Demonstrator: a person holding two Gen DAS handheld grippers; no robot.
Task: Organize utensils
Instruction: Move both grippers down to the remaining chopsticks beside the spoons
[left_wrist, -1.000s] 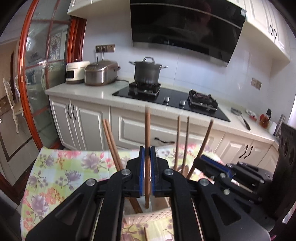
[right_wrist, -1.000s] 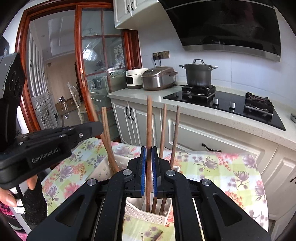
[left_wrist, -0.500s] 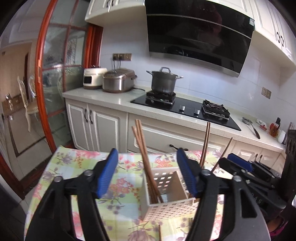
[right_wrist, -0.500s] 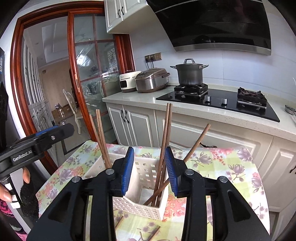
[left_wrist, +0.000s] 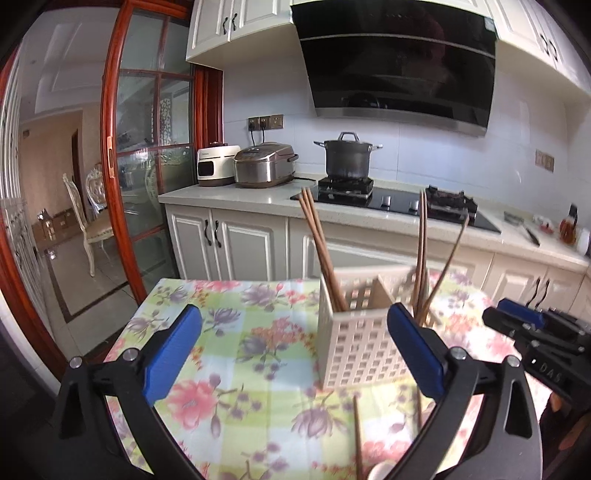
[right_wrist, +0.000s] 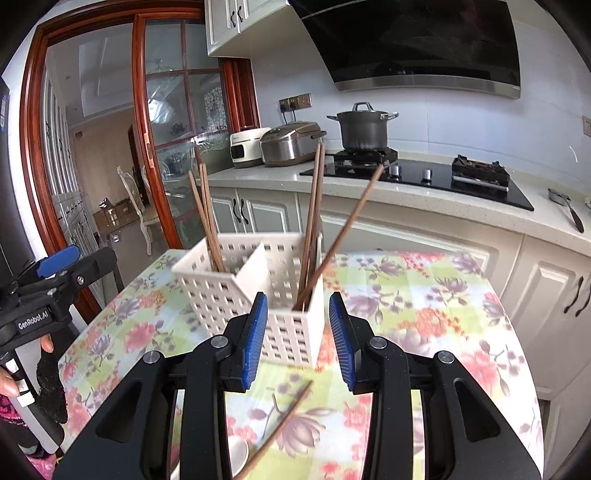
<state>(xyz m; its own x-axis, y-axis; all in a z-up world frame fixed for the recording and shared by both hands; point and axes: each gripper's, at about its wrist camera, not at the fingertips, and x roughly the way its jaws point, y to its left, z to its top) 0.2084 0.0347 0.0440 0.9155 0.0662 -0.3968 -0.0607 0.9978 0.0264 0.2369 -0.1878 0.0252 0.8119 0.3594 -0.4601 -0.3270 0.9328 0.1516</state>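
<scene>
A white perforated holder (left_wrist: 354, 354) (right_wrist: 214, 291) with two compartments stands on the floral tablecloth (left_wrist: 240, 350). Two brown chopsticks (left_wrist: 317, 236) (right_wrist: 205, 214) lean in its left compartment. Three more chopsticks (left_wrist: 423, 251) (right_wrist: 314, 206) stand in the right one, one of them tilted right. My left gripper (left_wrist: 294, 314) (right_wrist: 79, 258) hangs short of the holder, its jaws opening wide with nothing gripped. My right gripper (right_wrist: 297, 301) (left_wrist: 506, 315) is open just before the holder's near corner, holding nothing. A loose chopstick (right_wrist: 284, 421) (left_wrist: 356, 432) lies on the cloth below the grippers.
A white spoon-like piece (right_wrist: 236, 454) lies by the loose chopstick. Behind the table runs a counter with a hob and pot (left_wrist: 347, 158) and two cookers (left_wrist: 264, 164). A red-framed glass door (left_wrist: 147, 184) stands at left. A person's hand (right_wrist: 11, 380) holds the left gripper.
Both grippers let go of the chopsticks they were shut on. Those chopsticks now stand in the holder. Both grippers opened and drew back and down from it.
</scene>
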